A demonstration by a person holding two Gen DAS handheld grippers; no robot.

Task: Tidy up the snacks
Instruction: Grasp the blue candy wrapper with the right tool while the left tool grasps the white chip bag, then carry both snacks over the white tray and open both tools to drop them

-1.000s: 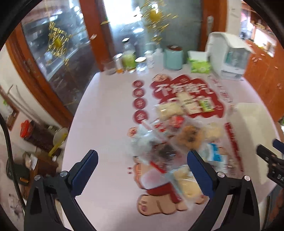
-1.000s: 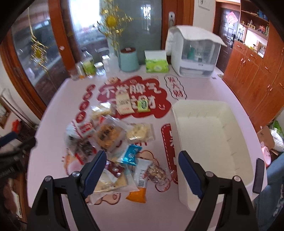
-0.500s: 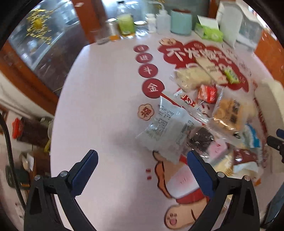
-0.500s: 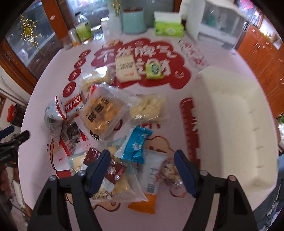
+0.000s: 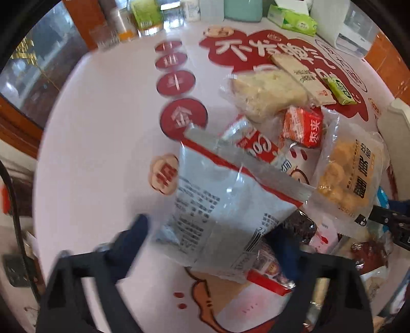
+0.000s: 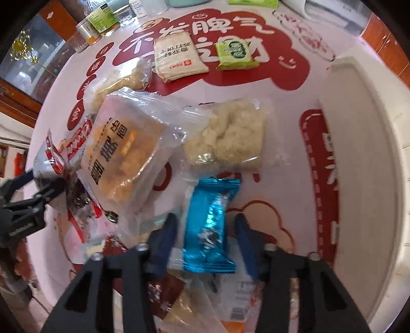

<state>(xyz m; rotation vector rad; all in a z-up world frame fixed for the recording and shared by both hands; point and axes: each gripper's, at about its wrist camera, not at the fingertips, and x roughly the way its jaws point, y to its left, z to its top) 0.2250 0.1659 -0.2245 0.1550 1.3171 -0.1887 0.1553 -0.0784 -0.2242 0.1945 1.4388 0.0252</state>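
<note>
A heap of snack packets lies on the pink table. My left gripper (image 5: 212, 235) is open, its jaws on either side of a silver packet with a red stripe (image 5: 220, 205). My right gripper (image 6: 205, 230) is open, its jaws on either side of a blue foil packet (image 6: 208, 222), not closed on it. A clear bag of golden puffs (image 6: 120, 158) and a pale rice-crisp packet (image 6: 225, 135) lie just beyond. The white bin (image 6: 364, 164) stands to the right.
A beige packet (image 6: 179, 57) and a green packet (image 6: 234, 52) lie on the red lettering further back. Jars and bottles (image 6: 100, 23) line the far edge. The left gripper shows at the left of the right wrist view (image 6: 23, 205).
Both grippers have dropped down close to the heap. The left jaws now straddle the silver packet, and the right jaws have narrowed around the blue packet.
</note>
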